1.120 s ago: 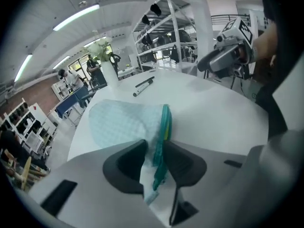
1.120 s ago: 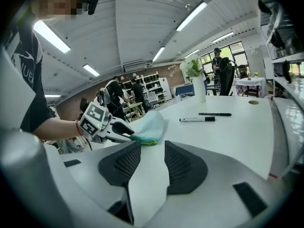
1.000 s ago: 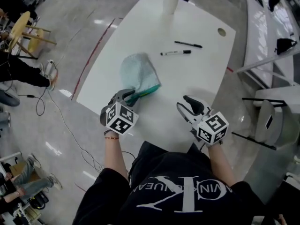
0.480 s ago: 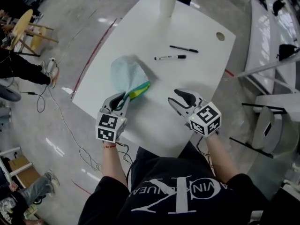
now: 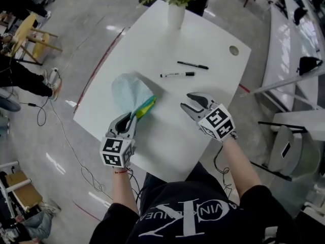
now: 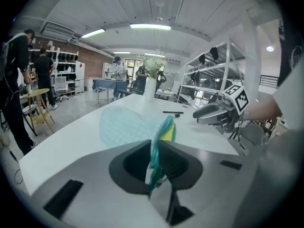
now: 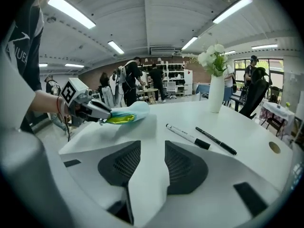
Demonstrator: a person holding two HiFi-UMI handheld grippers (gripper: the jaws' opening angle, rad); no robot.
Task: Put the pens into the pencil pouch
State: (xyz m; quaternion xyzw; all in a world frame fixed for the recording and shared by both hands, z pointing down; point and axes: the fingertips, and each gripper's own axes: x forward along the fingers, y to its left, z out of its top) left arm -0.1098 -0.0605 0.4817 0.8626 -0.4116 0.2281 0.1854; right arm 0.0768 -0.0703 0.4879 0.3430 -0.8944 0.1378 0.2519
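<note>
From the head view, the white table [image 5: 213, 39] carries a pale blue pencil pouch [image 5: 129, 91] near its left edge. The pouch's green and yellow mouth end points toward the person. The left gripper [image 5: 128, 120] is at that end, its jaws having just closed with the pouch edge between them. The right gripper [image 5: 187, 101] hangs over bare tabletop to the pouch's right, its jaws spread and nothing in them. Farther up the table lie a white-barrelled marker [image 5: 176, 74] and a thin black pen [image 5: 192, 65], side by side but apart. Both are well clear of the pouch and of either gripper. A white vase of flowers [image 5: 175, 11] stands at the far end.

In the left gripper view, both pads pinch the teal rim of the pouch, which stands up on edge between them with the yellow lining showing just beyond. The rest of the pouch lies flat on the table ahead.

In the right gripper view, the jaws stand apart with only tabletop between them. The marker and the black pen lie ahead and to the right, untouched.
</note>
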